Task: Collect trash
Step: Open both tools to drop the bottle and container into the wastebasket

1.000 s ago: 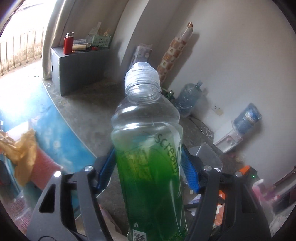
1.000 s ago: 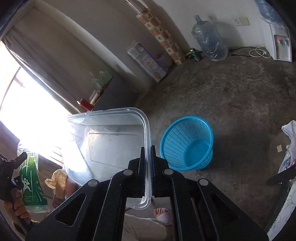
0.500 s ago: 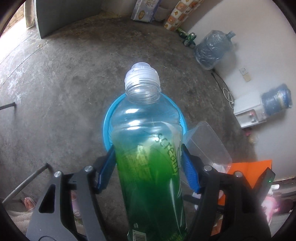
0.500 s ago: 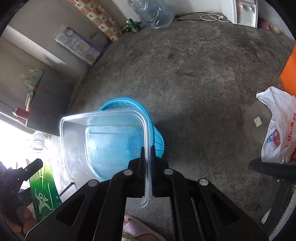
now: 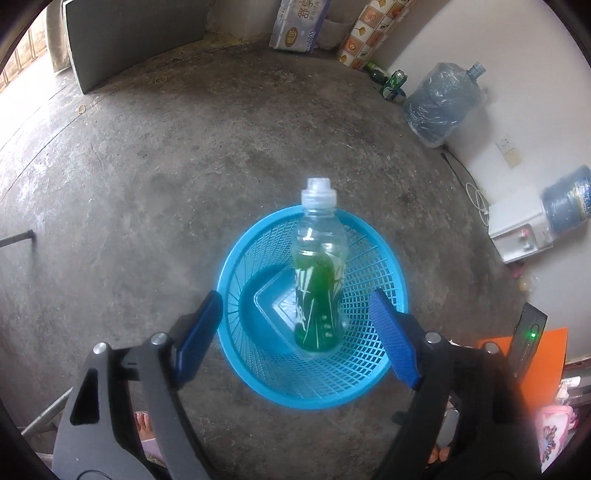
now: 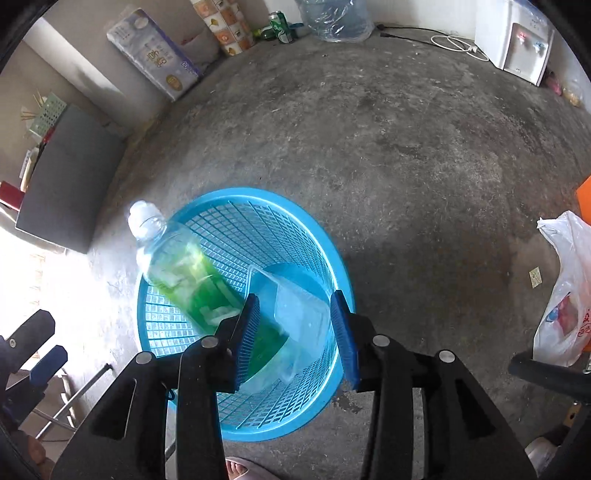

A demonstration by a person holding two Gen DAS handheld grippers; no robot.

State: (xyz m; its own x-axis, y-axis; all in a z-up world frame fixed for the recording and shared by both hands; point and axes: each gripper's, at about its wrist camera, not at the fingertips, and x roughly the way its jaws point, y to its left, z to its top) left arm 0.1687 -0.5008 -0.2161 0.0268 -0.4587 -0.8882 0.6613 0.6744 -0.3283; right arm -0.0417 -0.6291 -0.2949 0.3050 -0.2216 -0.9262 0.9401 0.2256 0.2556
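A blue mesh basket (image 5: pixel 373 266) stands on the concrete floor below both grippers. A clear bottle of green liquid (image 5: pixel 319 273) is loose and tilted inside it, cap toward the far rim. My left gripper (image 5: pixel 295 336) hangs above the near rim, its jaws opening with nothing between the blue pads (image 5: pixel 199 332). In the right wrist view the bottle (image 6: pixel 177 269) leans across the left side of the basket (image 6: pixel 236 229). A clear plastic container (image 6: pixel 303 321) lies free in the bottom. My right gripper (image 6: pixel 295 338) is above it, jaws opening, pads touching nothing.
Along the far wall are a grey cabinet (image 5: pixel 136 33), a tissue pack (image 5: pixel 295 26), green cans (image 5: pixel 391 83), a wrapped water jug (image 5: pixel 439 99) and a white dispenser (image 5: pixel 517 229). A white plastic bag (image 6: pixel 565 295) lies on the floor to the right. A person's toes (image 6: pixel 240 469) show near the basket.
Both grippers came down over the blue basket and opened. The green bottle left the left gripper and the clear container left the right one; both now lie in the basket.
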